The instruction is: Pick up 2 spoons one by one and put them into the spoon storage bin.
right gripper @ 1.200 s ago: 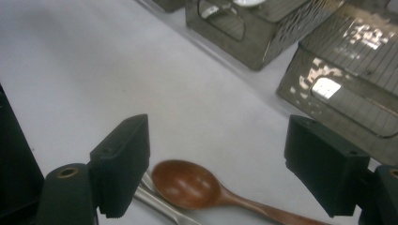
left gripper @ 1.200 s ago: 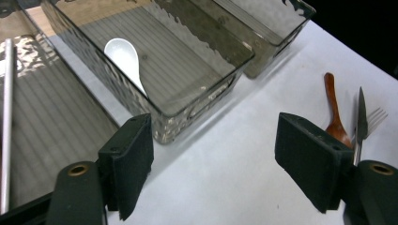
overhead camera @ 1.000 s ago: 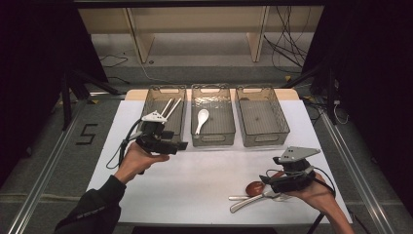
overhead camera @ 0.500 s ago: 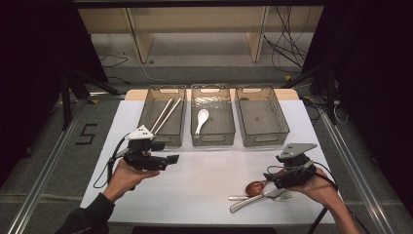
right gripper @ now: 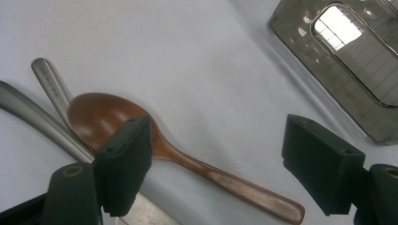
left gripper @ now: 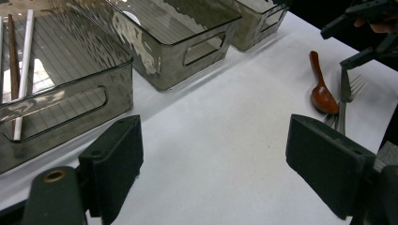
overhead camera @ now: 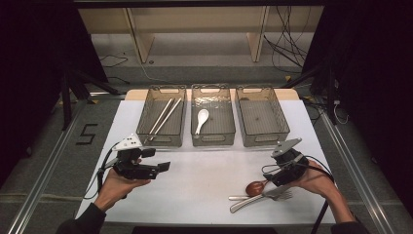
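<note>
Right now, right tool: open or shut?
Open. The right tool has its jaws spread wide apart over the brown wooden spoon, whose handle lies on the table between them, ungripped.

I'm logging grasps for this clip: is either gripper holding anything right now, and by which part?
Nothing is held. The right gripper is open above the wooden spoon's handle; the left gripper is open over bare table.

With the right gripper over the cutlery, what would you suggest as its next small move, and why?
Probably lower the right gripper and shut it on the wooden spoon's handle. Its jaws stand open with the handle running between them, apparently not yet gripped. The spoon's bowl lies across the metal forks, so a grip on the handle, clear of them, seems the safest way to lift it alone.
</note>
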The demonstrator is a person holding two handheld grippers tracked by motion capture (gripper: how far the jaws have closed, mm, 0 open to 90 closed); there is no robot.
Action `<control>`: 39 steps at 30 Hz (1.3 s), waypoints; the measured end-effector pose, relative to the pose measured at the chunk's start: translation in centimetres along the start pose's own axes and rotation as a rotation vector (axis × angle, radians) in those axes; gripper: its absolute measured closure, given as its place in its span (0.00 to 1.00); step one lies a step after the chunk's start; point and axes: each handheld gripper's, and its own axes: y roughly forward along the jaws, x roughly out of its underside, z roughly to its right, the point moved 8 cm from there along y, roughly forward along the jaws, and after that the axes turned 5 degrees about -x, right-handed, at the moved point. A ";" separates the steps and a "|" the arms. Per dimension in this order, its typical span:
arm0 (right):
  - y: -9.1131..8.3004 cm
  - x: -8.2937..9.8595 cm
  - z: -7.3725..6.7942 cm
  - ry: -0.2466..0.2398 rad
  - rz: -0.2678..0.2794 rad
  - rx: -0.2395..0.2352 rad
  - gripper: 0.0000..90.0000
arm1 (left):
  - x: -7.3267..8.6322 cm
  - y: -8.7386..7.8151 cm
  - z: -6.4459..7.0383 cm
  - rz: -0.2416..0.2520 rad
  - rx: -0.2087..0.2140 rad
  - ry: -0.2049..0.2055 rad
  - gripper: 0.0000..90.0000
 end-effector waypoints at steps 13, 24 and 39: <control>1.4 0.5 0.4 -0.071 -0.119 -0.055 0.32 | 0.9 -0.5 0.3 -0.012 0.005 0.028 0.20; 2.6 1.1 0.3 -0.123 -0.225 -0.071 0.37 | 1.3 -1.0 0.2 -0.011 0.009 0.016 0.20; 3.2 1.9 0.1 -0.159 -0.286 -0.113 0.43 | 1.5 -1.0 -0.1 -0.015 0.004 0.015 0.20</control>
